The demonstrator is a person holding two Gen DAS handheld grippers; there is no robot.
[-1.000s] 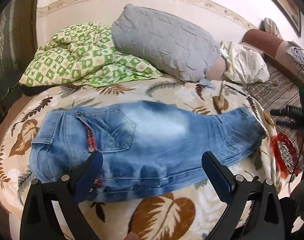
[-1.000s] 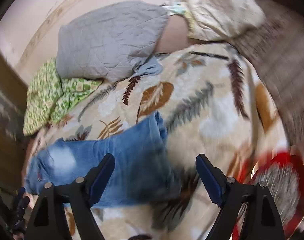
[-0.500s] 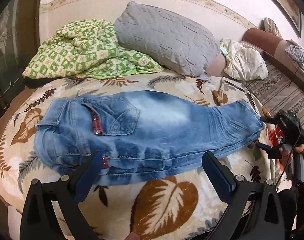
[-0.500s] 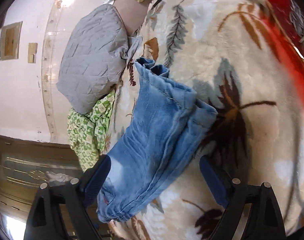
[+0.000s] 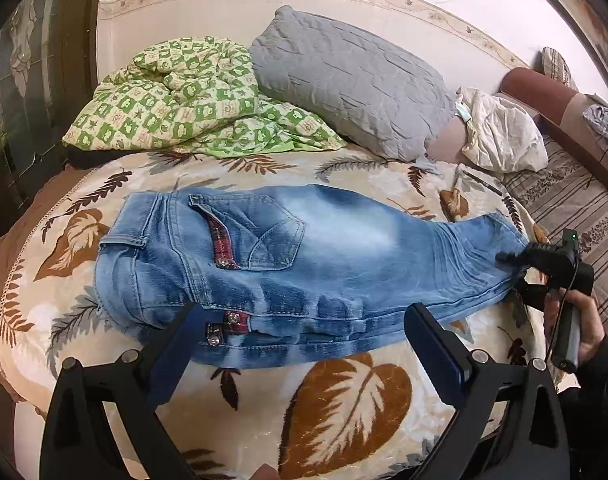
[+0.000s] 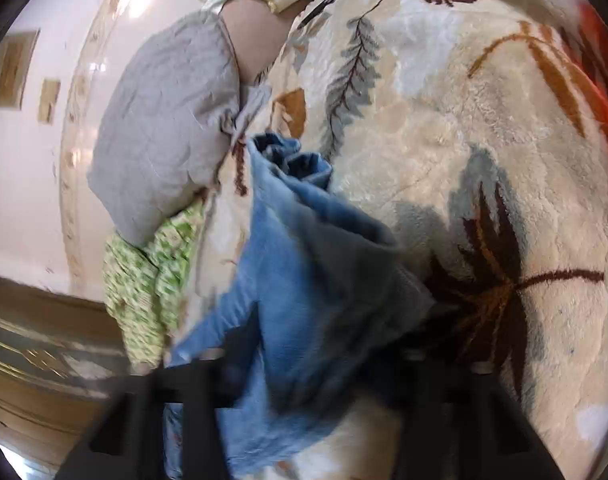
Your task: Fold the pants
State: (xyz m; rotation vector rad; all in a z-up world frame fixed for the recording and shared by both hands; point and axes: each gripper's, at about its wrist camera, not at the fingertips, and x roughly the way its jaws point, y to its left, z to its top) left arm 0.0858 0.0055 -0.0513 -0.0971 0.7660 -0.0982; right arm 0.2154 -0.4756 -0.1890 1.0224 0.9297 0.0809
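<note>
Looking from the left wrist: the pants (image 5: 304,264) lie flat across the bed (image 5: 344,404), waistband at the left, leg cuffs at the right, already doubled leg over leg.
Left gripper (image 5: 304,344): hovers at the near edge of the denim, jaws spread wide and holding nothing.
Right gripper (image 5: 520,276): reaches the cuff end at the far right, one jaw above the hem and one below it; from here I cannot tell whether it has bitten.
Behind the pants: a green checked quilt (image 5: 192,100) and a grey pillow (image 5: 352,80) sit at the far side, apart from the denim.

Looking from the right wrist: the picture is blurred; the cuffs (image 6: 300,168) stand open and rumpled at the far end, and blue cloth fills the space between the dark jaws at the bottom.
Jaw state here: too smeared to tell whether they are closed on the cloth.

How the pants look: faded blue, stiff seams, a red plaid trim at the pocket, layers slightly offset along the near edge.
Risk, as I judge it: if only the top cuff layer is caught, the lower leg will stay behind when the end is lifted, and the fold will come out skewed.
Second risk: the plush blanket may drag on the denim and bunch it at the knee.
</note>
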